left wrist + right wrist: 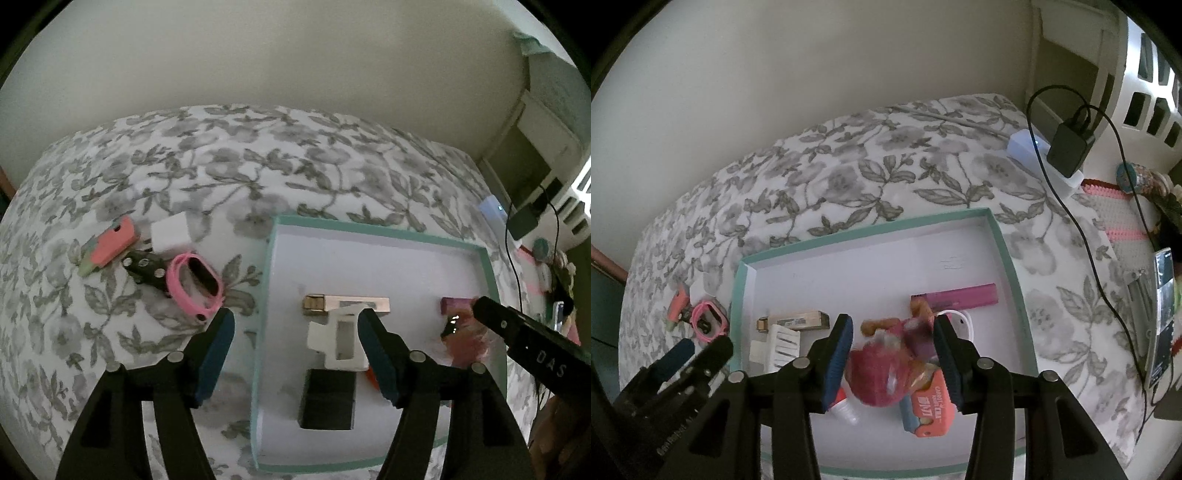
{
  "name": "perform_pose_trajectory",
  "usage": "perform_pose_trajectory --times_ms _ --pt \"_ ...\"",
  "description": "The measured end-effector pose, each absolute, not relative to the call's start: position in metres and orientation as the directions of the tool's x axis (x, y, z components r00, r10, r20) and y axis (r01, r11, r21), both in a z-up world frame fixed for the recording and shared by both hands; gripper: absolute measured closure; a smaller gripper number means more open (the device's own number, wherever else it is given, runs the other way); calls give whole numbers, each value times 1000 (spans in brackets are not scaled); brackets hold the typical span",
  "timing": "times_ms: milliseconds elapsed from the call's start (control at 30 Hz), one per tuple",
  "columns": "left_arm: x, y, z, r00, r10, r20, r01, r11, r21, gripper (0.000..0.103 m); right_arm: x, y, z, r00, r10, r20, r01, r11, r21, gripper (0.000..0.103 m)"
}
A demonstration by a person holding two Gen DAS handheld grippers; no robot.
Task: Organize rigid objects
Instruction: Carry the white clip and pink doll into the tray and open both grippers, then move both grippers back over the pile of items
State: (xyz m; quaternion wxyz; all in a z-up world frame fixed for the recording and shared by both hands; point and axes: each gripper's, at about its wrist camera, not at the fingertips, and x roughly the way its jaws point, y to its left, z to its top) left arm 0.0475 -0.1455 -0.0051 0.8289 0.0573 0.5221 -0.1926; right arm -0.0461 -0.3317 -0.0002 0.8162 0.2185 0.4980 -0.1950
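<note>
The left hand-held gripper [295, 332] hangs wide apart and holds nothing, straddling the left wall of the box [369, 227]: its left finger is over the bed [258, 166], its right finger inside over the white holder [341, 341]. Just ahead of that holder lies a long case [347, 304]; a black block [327, 400] sits nearer, below the jaws. Ahead and to the left, outside the box, the pink band [194, 286], a black piece [146, 267], a coral case [110, 245] and a white cube [170, 232] bunch together, leaving bare quilt between them and the box wall. The right hand-held gripper [894, 339] is also wide and holds nothing; between its pads, below them, lies a red bundle [877, 380], beside an orange pack [931, 408]. Ahead of its right finger a pink bar [960, 297] lies close to the right wall of the box, and the far half of the floor is bare up to the teal rim. Past that rim on the right a cable [1082, 236] crosses the bed from a charger [1069, 149].
</note>
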Motion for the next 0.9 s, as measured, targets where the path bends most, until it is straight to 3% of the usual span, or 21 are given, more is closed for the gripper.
perform_pose_trajectory --times_ms 67,333,467,667,900 --pt "49 -142 -4 391 -251 -885 361 927 -104 18 -46 -331 0 428 -106 -897 541 826 160 41" --pt "58 -121 2 455 -209 -866 282 956 -83 9 -47 -334 -1 436 -98 -894 549 817 179 31" --pt "64 -108 5 504 -156 -849 238 971 -38 4 -47 -334 -1 443 -104 -890 548 817 178 19" --pt "73 -85 9 532 -150 -833 180 982 -62 3 -47 -333 -1 465 -114 -878 544 819 182 2" --pt "83 -53 16 585 -126 -801 112 991 -74 3 -43 -323 2 495 -134 -859 509 845 162 0"
